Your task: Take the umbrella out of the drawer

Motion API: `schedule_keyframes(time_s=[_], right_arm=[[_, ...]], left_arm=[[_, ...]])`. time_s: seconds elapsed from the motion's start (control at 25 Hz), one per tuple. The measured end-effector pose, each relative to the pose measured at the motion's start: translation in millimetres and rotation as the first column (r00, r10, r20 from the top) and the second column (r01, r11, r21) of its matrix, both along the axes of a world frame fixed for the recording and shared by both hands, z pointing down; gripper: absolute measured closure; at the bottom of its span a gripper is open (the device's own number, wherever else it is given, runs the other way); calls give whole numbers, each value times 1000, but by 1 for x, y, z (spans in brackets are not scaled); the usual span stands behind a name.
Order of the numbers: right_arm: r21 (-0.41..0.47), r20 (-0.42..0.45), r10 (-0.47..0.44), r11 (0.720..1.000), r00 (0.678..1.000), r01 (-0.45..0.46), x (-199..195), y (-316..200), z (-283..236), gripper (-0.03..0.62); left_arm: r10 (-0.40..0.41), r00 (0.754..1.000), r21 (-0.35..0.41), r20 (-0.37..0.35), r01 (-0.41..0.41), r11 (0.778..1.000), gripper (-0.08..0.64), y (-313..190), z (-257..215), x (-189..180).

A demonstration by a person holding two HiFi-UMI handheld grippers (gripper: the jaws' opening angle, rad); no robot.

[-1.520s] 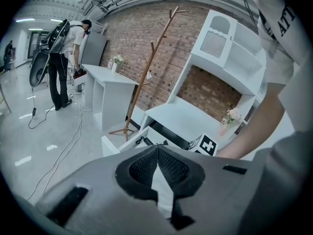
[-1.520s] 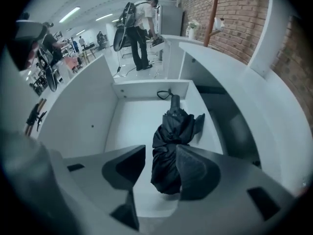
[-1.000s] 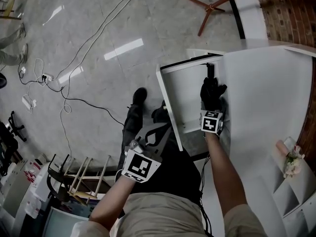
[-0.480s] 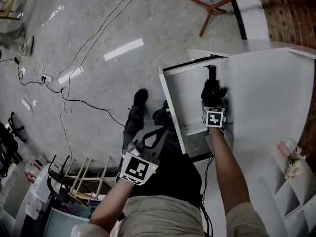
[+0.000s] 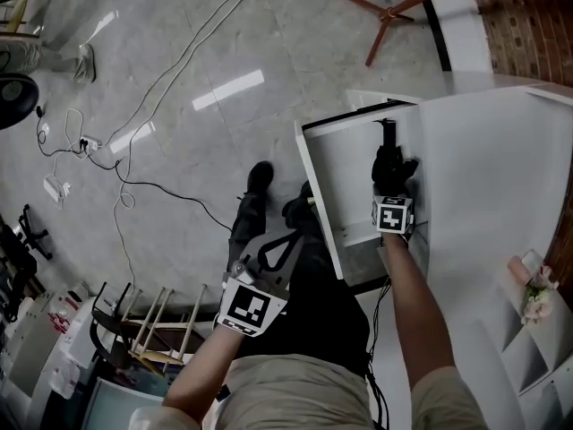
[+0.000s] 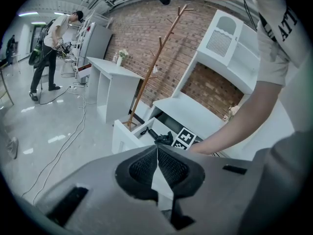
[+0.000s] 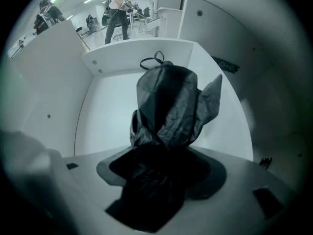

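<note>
A folded black umbrella (image 5: 387,153) lies in the open white drawer (image 5: 315,195), its handle end toward the drawer's far wall. My right gripper (image 5: 391,176) points steeply down into the drawer and straddles the umbrella (image 7: 168,106). Its jaws have just been closing, and loose black fabric fills the gap between them in the right gripper (image 7: 159,175) view. The umbrella still rests on the drawer floor (image 7: 107,131). My left gripper (image 5: 273,253) hangs shut and empty beside my leg, left of the drawer front. The left gripper (image 6: 157,168) view looks across at the drawer (image 6: 124,133).
The white cabinet top (image 5: 501,177) spreads right of the drawer, with a small flower bunch (image 5: 534,298) on it. Cables (image 5: 125,186) trail over the floor at left. A wooden coat stand (image 5: 385,16) stands beyond the drawer. A wooden rack (image 5: 148,325) sits at lower left. A person (image 6: 55,38) stands far off.
My right gripper has sunk a little deeper into the drawer onto the umbrella. The left gripper stays by my leg, hardly moved.
</note>
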State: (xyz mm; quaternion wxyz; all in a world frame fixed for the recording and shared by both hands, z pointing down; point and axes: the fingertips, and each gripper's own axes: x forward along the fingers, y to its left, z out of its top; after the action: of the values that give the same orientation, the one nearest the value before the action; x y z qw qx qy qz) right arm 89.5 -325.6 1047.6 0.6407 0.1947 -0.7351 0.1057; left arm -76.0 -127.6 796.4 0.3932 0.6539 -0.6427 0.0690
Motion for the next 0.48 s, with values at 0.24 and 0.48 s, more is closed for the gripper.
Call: schedule_keyframes(time_s=[0.24, 0.48], right_arm=[[11, 53, -50, 999, 997, 49, -15, 14, -23, 302], [23, 111, -115, 993, 987, 113, -33, 25, -48, 307]], left_arm=[[17, 999, 14, 37, -17, 1000, 534, 4, -7, -9], [26, 998, 27, 49, -27, 999, 534, 6, -17, -11]])
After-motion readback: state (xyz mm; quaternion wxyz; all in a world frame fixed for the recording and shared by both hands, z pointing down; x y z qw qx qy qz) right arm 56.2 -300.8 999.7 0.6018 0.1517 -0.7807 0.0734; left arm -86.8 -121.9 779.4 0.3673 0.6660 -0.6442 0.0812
